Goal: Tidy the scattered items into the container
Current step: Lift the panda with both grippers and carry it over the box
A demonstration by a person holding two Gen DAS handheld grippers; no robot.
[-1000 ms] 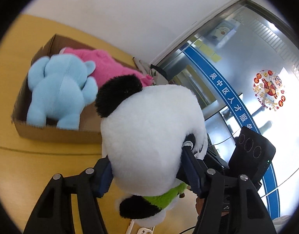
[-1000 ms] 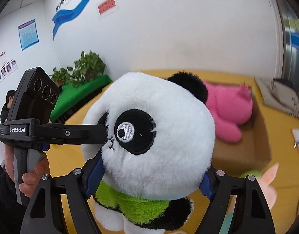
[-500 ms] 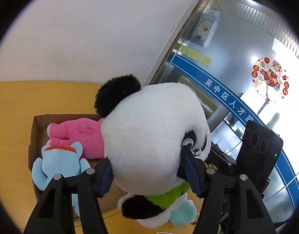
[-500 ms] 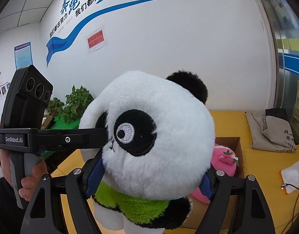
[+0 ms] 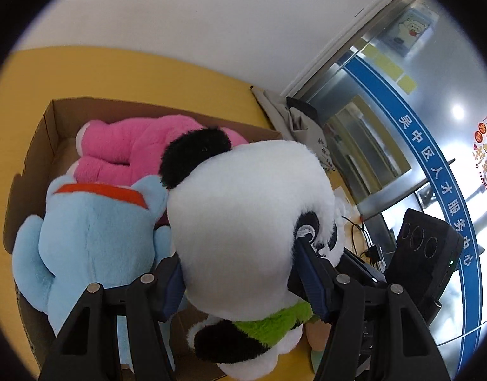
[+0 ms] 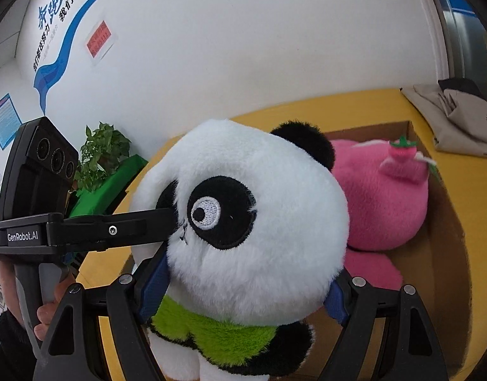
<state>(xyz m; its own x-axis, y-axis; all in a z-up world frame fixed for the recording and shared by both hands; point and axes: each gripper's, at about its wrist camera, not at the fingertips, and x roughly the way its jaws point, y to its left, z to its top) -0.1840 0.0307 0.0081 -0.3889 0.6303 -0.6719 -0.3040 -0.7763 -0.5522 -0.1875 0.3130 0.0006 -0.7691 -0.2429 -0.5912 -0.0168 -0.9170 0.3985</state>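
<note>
Both hand-held grippers clamp the same round white-and-black plush panda [image 6: 253,222] in its green fuzzy shirt by the head: the left hand-held gripper [image 5: 240,273] presses its blue pads [image 5: 310,279] against the sides of the head from behind, and the right hand-held gripper [image 6: 243,282] squeezes it from the front, under the face. The panda hangs above the open brown cardboard box [image 5: 43,133] on the yellow bench [image 5: 123,73]. Inside the box lie a pink plush toy [image 5: 132,146] and, beside it, a light blue plush toy [image 5: 91,231] with an orange collar. A beige cloth bag [image 6: 459,114] lies on the bench beyond the box.
</note>
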